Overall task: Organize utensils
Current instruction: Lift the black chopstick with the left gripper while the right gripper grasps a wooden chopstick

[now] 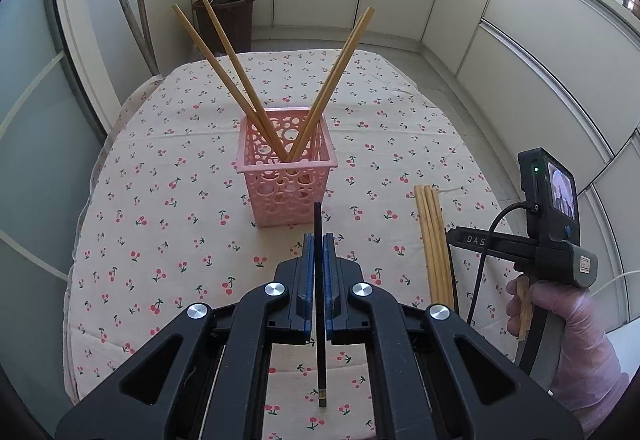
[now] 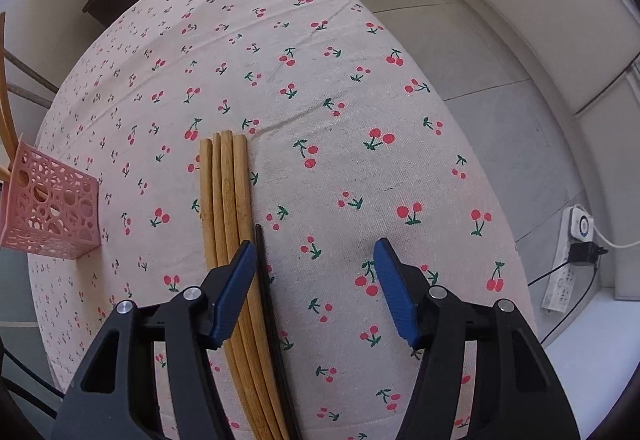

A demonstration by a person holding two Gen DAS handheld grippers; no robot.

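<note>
My left gripper [image 1: 319, 240] is shut on a black chopstick [image 1: 319, 215], held upright-on in line with the fingers just short of the pink perforated basket [image 1: 286, 175]. Several wooden chopsticks [image 1: 224, 71] lean out of that basket. My right gripper [image 2: 315, 246] is open and points steeply down at the table. Its left finger [image 2: 236, 280] hangs over a bundle of loose wooden chopsticks [image 2: 224, 191]. A second black chopstick [image 2: 262, 260] lies beside the bundle, just inside that finger, and neither pad touches it. The same bundle [image 1: 434, 240] shows in the left wrist view.
A cherry-print tablecloth [image 2: 320, 79] covers the round table. A gloved hand [image 1: 576, 324] holds the right gripper's handle at the right. A dark bin [image 1: 228, 19] stands on the floor behind the table. A power strip [image 2: 568, 260] lies on the floor to the right.
</note>
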